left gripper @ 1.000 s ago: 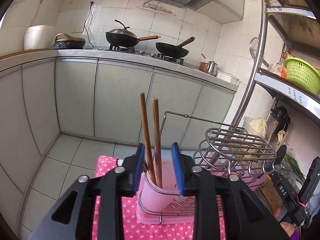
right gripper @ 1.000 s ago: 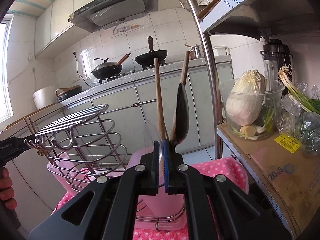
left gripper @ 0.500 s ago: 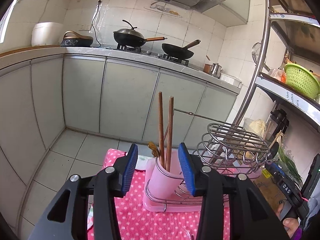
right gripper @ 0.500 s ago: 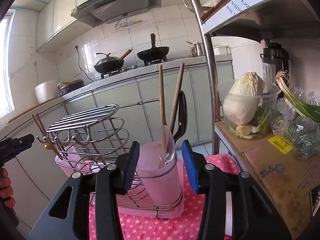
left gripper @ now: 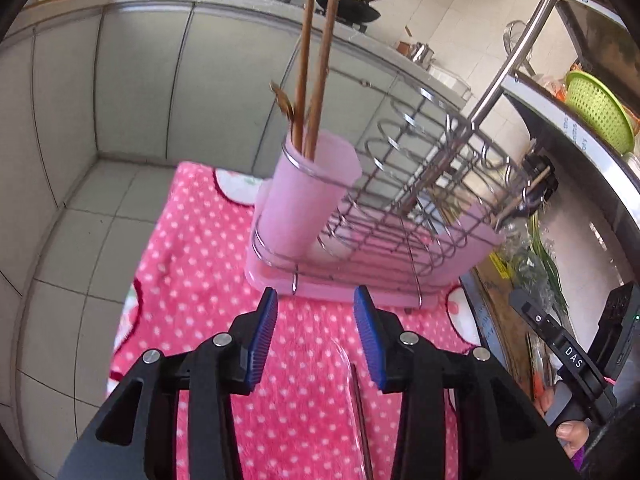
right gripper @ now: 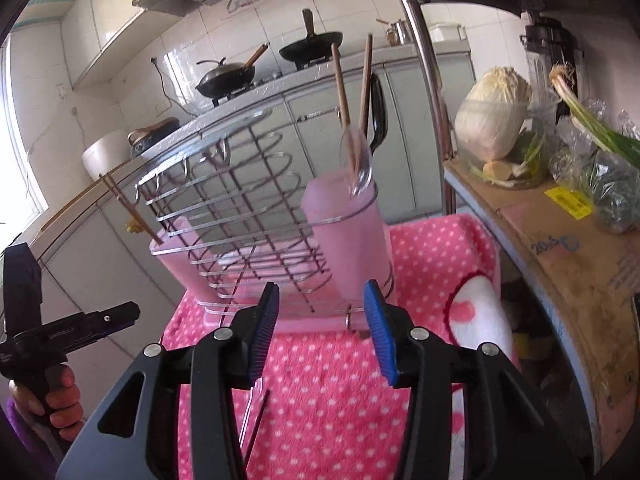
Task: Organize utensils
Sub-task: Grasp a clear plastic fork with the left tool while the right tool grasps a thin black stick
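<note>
Both the left gripper [left gripper: 316, 332] and right gripper [right gripper: 322, 330] hang released above bare cloth [left gripper: 192, 264], short of the rack's [left gripper: 400, 216] near edge.

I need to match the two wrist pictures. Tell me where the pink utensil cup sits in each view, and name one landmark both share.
Left wrist: the pink utensil cup stands just above centre, at the left end of the wire rack.
Right wrist: the pink utensil cup stands right of centre, at the rack's right end.
Shared landmark: the two wooden chopsticks standing in the cup.
</note>
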Demonstrator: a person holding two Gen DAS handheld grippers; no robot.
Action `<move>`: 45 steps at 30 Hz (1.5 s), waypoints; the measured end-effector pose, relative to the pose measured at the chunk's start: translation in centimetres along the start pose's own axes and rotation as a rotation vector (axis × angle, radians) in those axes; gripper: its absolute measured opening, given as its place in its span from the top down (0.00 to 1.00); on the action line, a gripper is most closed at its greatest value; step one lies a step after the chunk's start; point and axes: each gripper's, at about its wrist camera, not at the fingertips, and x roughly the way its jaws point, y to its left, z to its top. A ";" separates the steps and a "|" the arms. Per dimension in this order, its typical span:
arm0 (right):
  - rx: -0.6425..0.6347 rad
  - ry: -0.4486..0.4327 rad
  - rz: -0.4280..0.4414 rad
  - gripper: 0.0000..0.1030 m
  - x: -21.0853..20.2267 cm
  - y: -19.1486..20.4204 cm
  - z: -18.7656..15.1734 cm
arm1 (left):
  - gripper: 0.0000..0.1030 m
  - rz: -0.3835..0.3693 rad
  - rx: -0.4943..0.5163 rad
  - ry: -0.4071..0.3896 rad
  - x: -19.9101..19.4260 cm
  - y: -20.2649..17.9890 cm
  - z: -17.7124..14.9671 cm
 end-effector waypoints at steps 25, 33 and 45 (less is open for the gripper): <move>0.231 0.453 0.227 0.71 5.7 -0.7 -6.6 | 0.95 0.097 0.042 0.420 14.8 -4.3 -3.9; 0.183 0.559 0.222 0.73 9.1 2.9 -7.4 | 0.97 0.064 0.001 0.339 11.4 -2.3 -2.9; 0.058 0.674 0.048 0.73 13.5 6.3 -8.5 | 0.97 0.002 -0.010 0.247 6.3 -0.3 -2.4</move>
